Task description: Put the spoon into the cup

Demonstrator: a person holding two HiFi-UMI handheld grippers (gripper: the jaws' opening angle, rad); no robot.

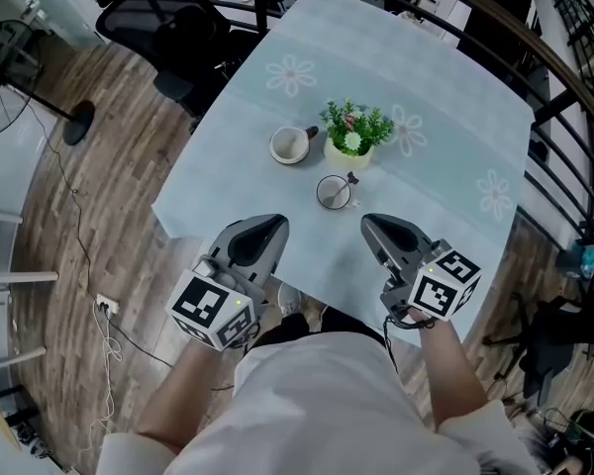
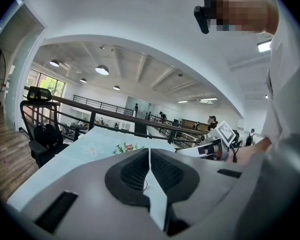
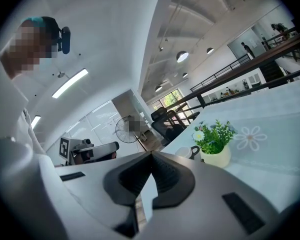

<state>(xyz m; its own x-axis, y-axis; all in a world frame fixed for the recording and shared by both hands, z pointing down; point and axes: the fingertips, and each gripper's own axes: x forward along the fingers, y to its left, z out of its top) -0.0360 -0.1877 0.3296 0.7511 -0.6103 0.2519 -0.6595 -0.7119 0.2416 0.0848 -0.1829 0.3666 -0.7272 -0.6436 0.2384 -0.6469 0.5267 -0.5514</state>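
Spoon (image 1: 350,178): standing in cup (image 1: 332,193), handle leaning on far rim
Left tool (image 1: 275,224): pressed together, empty, near bench (image 1: 228,196) edge
Right tool (image 1: 369,223): pressed together, empty

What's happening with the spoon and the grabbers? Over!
Left gripper shut, empty; right gripper shut, empty. Spoon looks already in the cup, handle poking out. Flower pot close behind it.
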